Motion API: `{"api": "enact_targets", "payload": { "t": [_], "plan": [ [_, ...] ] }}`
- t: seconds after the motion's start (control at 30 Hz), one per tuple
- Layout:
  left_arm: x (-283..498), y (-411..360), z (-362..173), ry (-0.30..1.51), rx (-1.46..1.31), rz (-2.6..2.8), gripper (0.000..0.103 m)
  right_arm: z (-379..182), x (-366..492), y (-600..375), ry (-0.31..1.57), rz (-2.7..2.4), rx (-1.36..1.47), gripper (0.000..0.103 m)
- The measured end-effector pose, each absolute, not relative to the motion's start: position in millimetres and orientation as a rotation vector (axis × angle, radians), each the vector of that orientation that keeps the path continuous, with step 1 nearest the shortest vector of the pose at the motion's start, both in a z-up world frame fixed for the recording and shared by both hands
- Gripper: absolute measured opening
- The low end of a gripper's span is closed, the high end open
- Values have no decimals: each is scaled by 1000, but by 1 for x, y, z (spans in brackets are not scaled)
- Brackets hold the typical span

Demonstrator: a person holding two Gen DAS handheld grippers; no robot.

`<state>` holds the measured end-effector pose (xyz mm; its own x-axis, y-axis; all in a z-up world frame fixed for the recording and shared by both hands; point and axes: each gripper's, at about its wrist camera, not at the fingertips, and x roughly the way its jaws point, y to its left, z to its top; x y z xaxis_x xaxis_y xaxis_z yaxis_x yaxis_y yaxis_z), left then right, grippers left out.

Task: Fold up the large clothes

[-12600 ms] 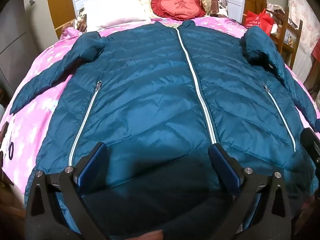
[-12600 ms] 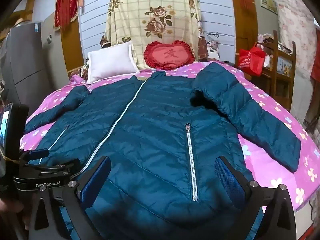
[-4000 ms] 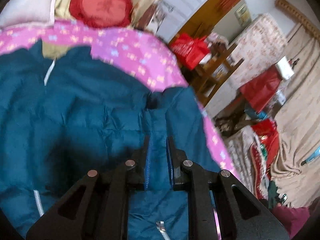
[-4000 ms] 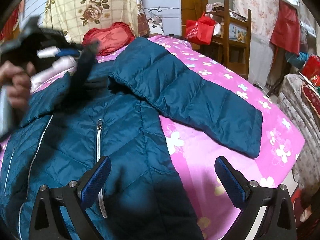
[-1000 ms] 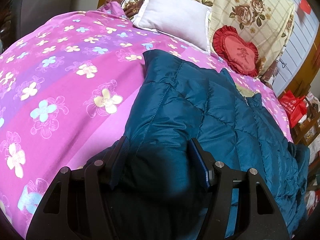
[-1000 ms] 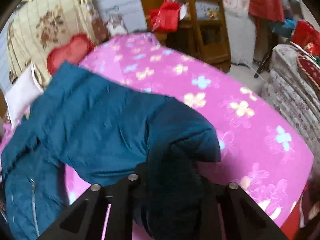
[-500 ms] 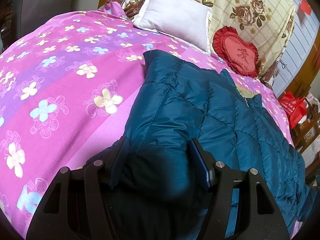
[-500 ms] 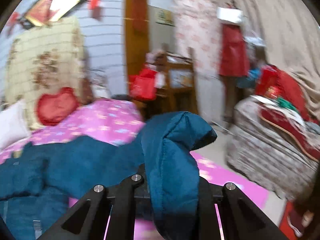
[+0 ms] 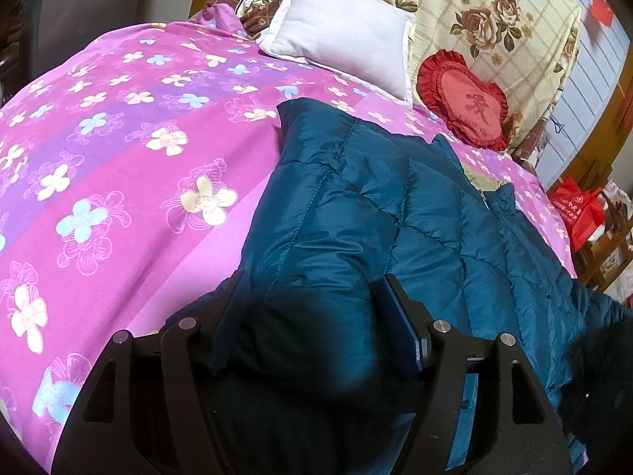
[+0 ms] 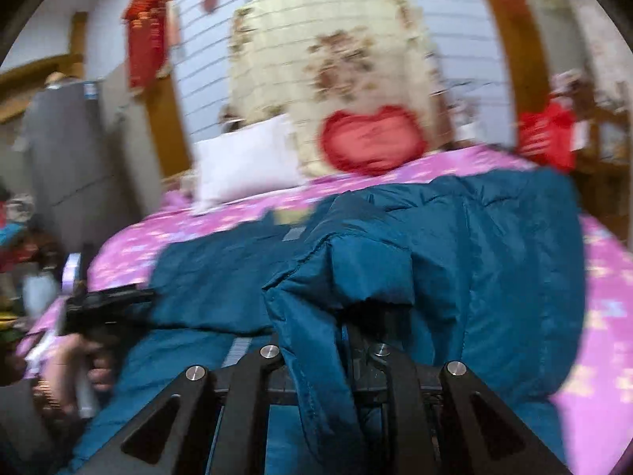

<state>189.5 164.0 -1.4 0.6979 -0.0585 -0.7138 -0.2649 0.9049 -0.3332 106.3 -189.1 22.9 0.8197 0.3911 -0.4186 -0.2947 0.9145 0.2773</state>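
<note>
A teal quilted down jacket lies on the pink flowered bed. Its left sleeve is folded over the body. My left gripper is partly closed around the thick end of that sleeve, its blue pads pressed into the padding on both sides. In the blurred right wrist view the jacket is bunched up, and my right gripper is shut on the right sleeve's cuff, held over the jacket body. The left gripper and hand show at the left there.
A white pillow and a red heart cushion sit at the head of the bed against a floral cover. A red bag and wooden furniture stand off the right side. A grey cabinet stands left.
My right gripper has swung the right sleeve from beyond the bed's right edge, up and back over the jacket body. My left gripper has stayed on the folded left sleeve.
</note>
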Motion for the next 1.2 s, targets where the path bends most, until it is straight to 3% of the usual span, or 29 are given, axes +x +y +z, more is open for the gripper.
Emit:
{"api": "enact_targets", "payload": {
  "t": [0.1, 0.17, 0.23, 0.3, 0.53, 0.97, 1.1, 1.13, 1.2],
  "plan": [
    [189, 164, -2, 795, -438, 117, 68, 16, 109, -173, 496, 442, 190, 14],
    [189, 163, -2, 797, -434, 119, 69, 12, 110, -164, 519, 425, 175, 22],
    [191, 160, -1, 802, -420, 122, 69, 12, 101, -169, 506, 425, 194, 57],
    [192, 156, 0, 812, -392, 133, 70, 15, 85, -180, 481, 411, 204, 77],
    [162, 130, 36, 771, -390, 70, 70, 21, 53, -212, 536, 366, 206, 79],
    [162, -53, 63, 810, -237, -447, 71, -30, 52, -266, 910, 33, 241, 79],
    [186, -77, 51, 873, -252, -489, 71, -30, 62, -256, 925, 58, 172, 90],
    [192, -80, 46, 893, -269, -485, 69, -31, 63, -255, 927, 57, 157, 92],
    [192, -82, 43, 902, -293, -494, 32, -32, 65, -253, 934, 54, 136, 93]
  ]
}}
